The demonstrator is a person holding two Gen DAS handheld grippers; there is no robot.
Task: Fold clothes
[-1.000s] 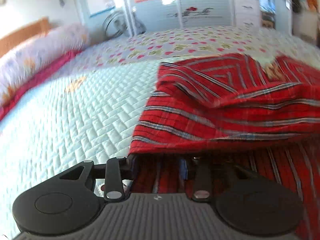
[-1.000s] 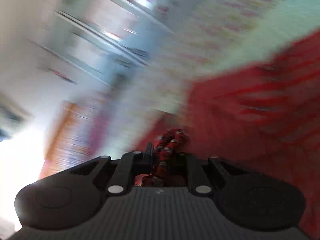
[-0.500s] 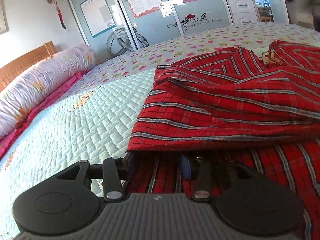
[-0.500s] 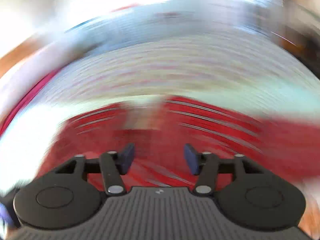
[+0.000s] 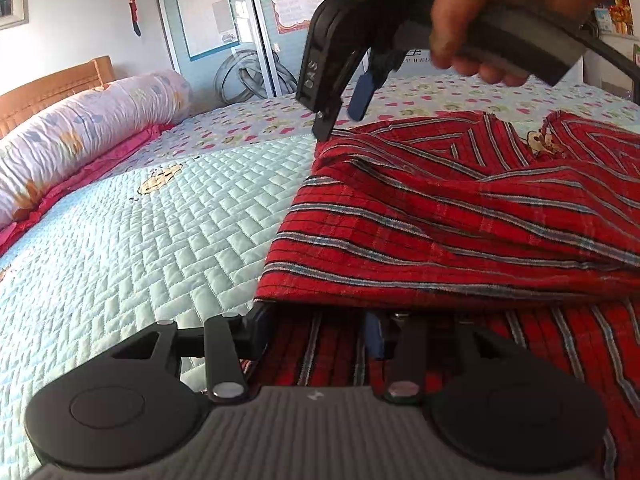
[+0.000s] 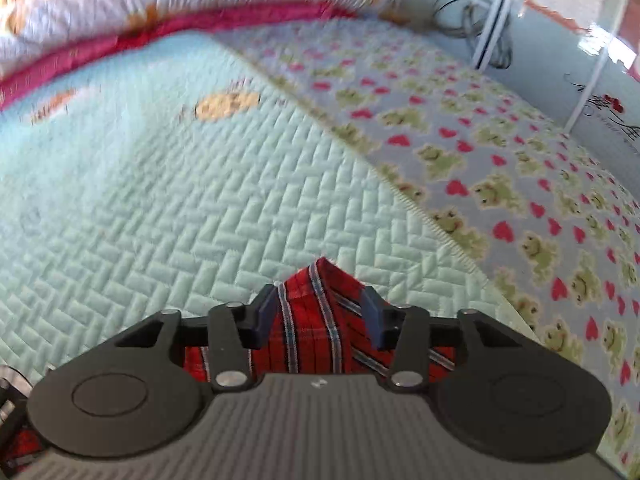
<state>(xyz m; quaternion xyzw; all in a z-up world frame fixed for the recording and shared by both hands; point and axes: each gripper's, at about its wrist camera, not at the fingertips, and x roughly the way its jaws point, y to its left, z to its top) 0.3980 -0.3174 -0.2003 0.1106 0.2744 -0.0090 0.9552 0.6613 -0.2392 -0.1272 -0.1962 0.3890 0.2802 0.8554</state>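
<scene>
Right wrist view: right gripper (image 6: 320, 314), jaws half open and just closing, straddles the shirt (image 6: 316, 320) corner unpinched; seat both layers before lifting, while the left gripper (image 5: 316, 334) stands half open under the near hem.

On the side of the right gripper (image 5: 344, 116), at twelve o'clock in the left wrist view, pale raised letters read "DAS" running down its black finger. Behind it, a wardrobe door (image 5: 416, 58) carries part of a line in capitals, "WED", cut off by the hand (image 5: 500, 20). Above the blue-framed poster (image 5: 206, 20) at eleven o'clock, cut-out letters seem to spell "LOVE". The printing on the posters is too small to read.
</scene>
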